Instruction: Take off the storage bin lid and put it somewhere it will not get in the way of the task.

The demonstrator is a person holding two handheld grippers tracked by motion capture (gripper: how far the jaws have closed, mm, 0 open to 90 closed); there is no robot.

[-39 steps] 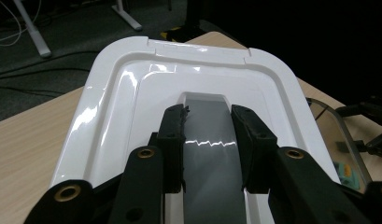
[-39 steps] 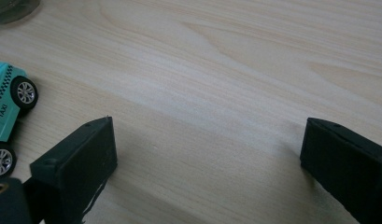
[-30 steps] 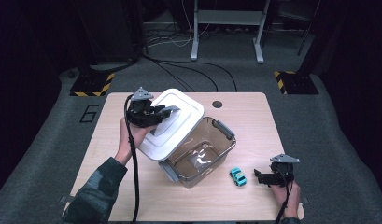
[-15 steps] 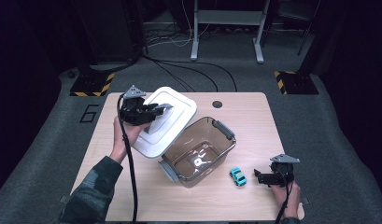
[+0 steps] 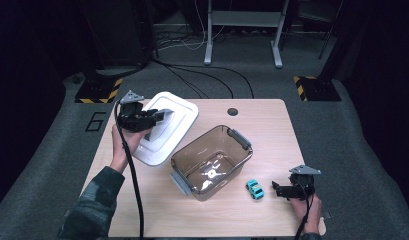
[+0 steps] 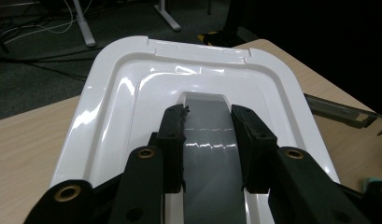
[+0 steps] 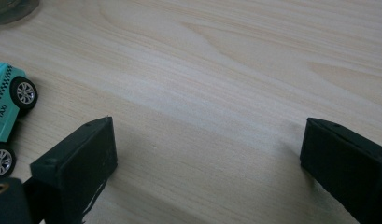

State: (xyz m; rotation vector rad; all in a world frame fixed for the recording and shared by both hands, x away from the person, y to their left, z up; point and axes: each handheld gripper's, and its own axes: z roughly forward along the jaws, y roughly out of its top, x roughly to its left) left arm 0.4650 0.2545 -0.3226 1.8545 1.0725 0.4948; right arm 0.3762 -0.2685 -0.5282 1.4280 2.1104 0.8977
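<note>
Wooden table [image 5: 272,125] holds a see-through box [image 5: 212,162]. Beside it, the left gripper [image 5: 162,116] is clamped on the grey handle of the white lid [image 5: 179,111], a good grab spot: light, stiff, shiny, maybe slippery. Right gripper [image 5: 277,188] rests with jaws spread by a toy car [image 5: 254,189].

White glossy lid [image 5: 167,127] with a grey handle strip [image 6: 208,140] down its middle, at the far left. Clear brownish tub [image 5: 212,162] with grey clips in the centre. Teal toy car [image 5: 254,189] with a black-and-white checker band and silver wheels, near right. Pale wood-grain table [image 5: 272,125]. Black grippers, left [image 5: 159,116] and right [image 5: 276,189]. Camouflage-green sleeve [image 5: 92,205], near left.
</note>
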